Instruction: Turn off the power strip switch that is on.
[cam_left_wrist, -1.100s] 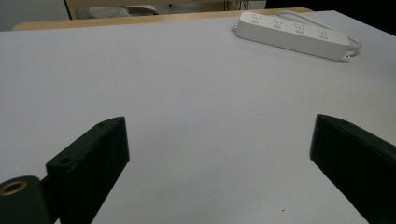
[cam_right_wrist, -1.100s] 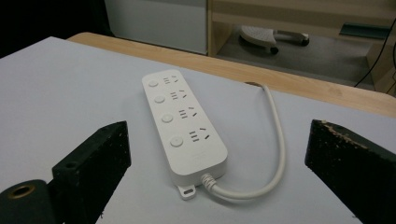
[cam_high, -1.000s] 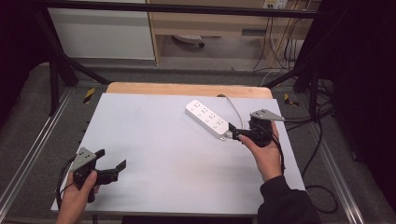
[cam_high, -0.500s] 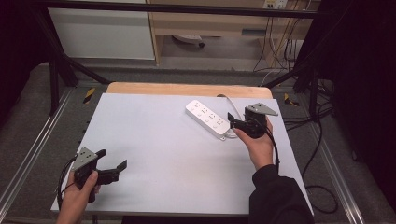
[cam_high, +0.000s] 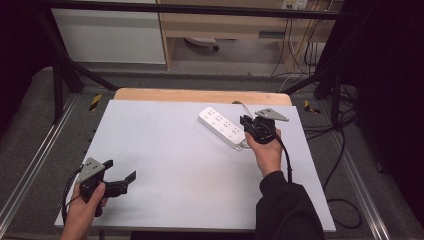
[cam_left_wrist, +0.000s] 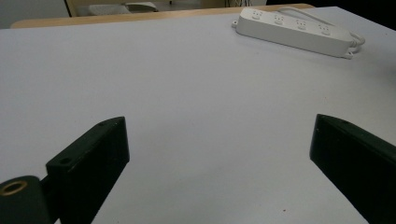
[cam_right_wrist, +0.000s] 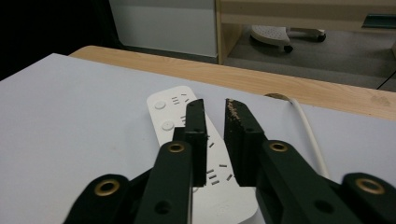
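Observation:
A white power strip (cam_high: 222, 127) lies slantwise on the white table top (cam_high: 165, 150), at the back right; its cord (cam_right_wrist: 308, 130) runs off toward the far edge. My right gripper (cam_high: 244, 122) hovers at the strip's right end and points left over it. Its jaws have just been closing; in the right gripper view (cam_right_wrist: 215, 105) they stand nearly together with a narrow slit and nothing in it, the strip (cam_right_wrist: 173, 112) underneath. My left gripper (cam_high: 121, 170) rests at the front left, open wide and holding nothing. The left gripper view (cam_left_wrist: 219, 135) shows the strip (cam_left_wrist: 294, 30) far off.
A wooden table edge (cam_high: 200, 95) shows behind the white sheet. Metal frame rails (cam_high: 30, 165) run along both sides. A white cabinet (cam_high: 110, 35) and a wooden shelf unit stand beyond the table, and loose cables (cam_high: 340, 150) lie on the floor at the right.
My right hand has slid forward and a little down along the strip's right end, and its jaws have gone from wide apart to nearly together. My left hand has kept still.

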